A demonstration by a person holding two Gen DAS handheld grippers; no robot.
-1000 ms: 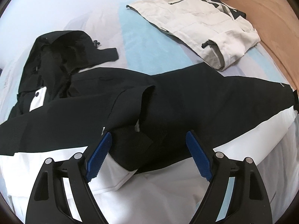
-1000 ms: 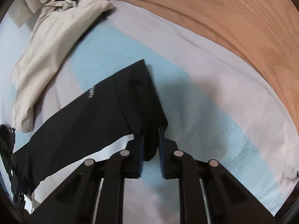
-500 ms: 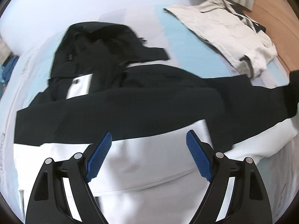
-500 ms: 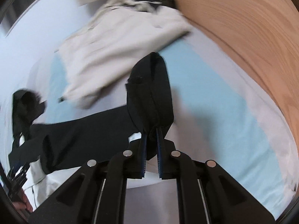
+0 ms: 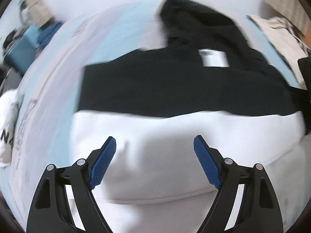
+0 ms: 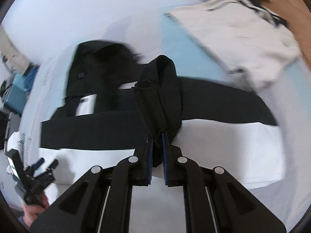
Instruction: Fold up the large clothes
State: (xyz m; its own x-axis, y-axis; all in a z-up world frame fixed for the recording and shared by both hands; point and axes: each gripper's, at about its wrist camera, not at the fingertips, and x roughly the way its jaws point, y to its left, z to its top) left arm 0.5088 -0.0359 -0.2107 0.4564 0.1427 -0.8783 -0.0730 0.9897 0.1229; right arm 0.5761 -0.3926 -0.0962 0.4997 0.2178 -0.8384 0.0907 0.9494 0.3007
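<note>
**Right gripper pinching the black sleeve, left gripper spread wide over the white hem**

You are holding the right gripper clamped on the black sleeve of the black-and-white jacket, the cuff end standing up out of the blue pads and lifted off the bed. The jacket itself is lying spread across the middle of the bed, its black upper body and hood toward the far edge and its white lower band toward the near edge.

You are keeping nothing in the left gripper: its jaws are standing far apart, and it is hanging over the white band, though blur makes it hard to say whether it is touching the cloth. In the right wrist view that left gripper is showing at the near left corner, held in your hand.

A beige jacket is lying folded near the far right corner of the bed, apart from the black one.
</note>
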